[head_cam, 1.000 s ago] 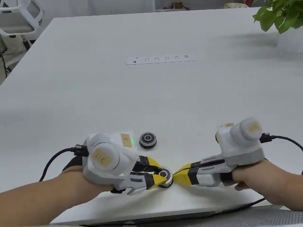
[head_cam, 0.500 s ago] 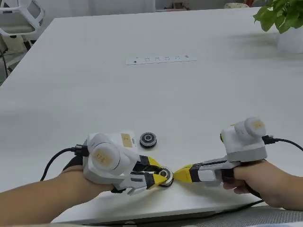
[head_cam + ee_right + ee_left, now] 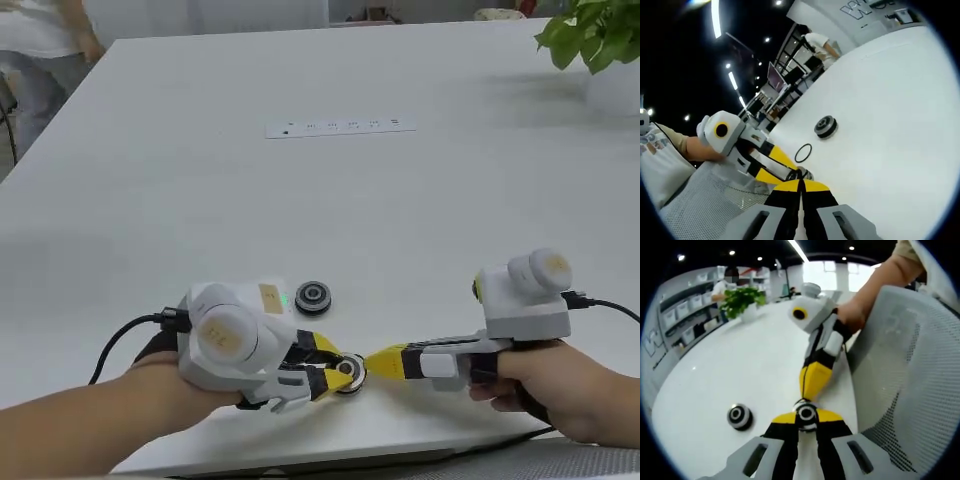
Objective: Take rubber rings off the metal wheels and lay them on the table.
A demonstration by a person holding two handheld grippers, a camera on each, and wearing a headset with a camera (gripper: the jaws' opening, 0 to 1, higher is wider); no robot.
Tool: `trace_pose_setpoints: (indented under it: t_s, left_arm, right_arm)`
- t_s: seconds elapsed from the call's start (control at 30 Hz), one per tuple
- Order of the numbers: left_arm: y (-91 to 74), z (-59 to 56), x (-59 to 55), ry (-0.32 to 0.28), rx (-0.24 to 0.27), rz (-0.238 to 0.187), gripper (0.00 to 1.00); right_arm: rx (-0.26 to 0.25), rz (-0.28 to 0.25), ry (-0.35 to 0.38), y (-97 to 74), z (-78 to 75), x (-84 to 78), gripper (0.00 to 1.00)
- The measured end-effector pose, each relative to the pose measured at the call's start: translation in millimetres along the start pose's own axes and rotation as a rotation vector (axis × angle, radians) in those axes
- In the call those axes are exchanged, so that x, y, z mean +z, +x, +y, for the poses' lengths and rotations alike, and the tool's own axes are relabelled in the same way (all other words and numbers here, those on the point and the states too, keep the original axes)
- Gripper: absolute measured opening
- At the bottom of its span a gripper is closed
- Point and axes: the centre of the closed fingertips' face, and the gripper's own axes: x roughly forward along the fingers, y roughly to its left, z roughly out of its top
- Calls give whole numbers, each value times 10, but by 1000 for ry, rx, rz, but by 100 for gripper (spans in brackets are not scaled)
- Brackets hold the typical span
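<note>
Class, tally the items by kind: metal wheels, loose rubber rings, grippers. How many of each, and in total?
Metal wheels: 2, held wheel in the left gripper, free wheel on the table
Loose rubber ring: 1
Grippers: 2, left gripper and right gripper
Total: 5

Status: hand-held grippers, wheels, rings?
Left hand-held gripper shut on a metal wheel. Right hand-held gripper shut, tip by that wheel. One rubber ring loose on table; second wheel nearby.
</note>
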Motion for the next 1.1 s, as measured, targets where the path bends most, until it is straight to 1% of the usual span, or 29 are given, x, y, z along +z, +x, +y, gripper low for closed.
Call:
trace_pose_setpoints:
  t_s: [0.2, 0.4, 0.7, 0.77, 0.8, 0.83, 0.87, 0.9, 0.93, 0.97, 1.1]
  left_arm:
    - [0, 1, -2, 0, 1, 1, 12]
    - [2, 4, -6, -2, 2, 0, 12]
    - [3, 4, -9, -2, 1, -1, 12]
    - [4, 1, -7, -2, 1, -1, 12]
    - [6, -1, -5, -2, 1, -2, 12]
    - [8, 0, -3, -2, 2, -2, 12]
    - [10, 4, 0, -4, 4, -2, 12]
    - [9, 4, -1, -1, 3, -2, 12]
    - [8, 4, -1, -4, 4, -5, 12]
    - [7, 4, 0, -5, 3, -5, 12]
    - [6, 0, 1, -7, 3, -5, 12]
  right_arm:
    - [7, 2, -10, 26, 106, -15, 0]
    - [9, 7, -29, 20, 88, -12, 0]
    - [37, 23, -48, 66, 127, -24, 0]
    - [52, 19, -47, 78, 155, -11, 0]
    - [64, 20, -61, 88, 176, -6, 0]
    - [168, 37, -62, 90, 356, -38, 0]
    - [120, 30, -65, 115, 303, -31, 0]
    - [101, 23, -121, 114, 271, 0, 0]
    - [106, 38, -85, 95, 278, -28, 0]
    - [109, 29, -71, 87, 248, -23, 0]
    - [94, 23, -70, 74, 210, -17, 0]
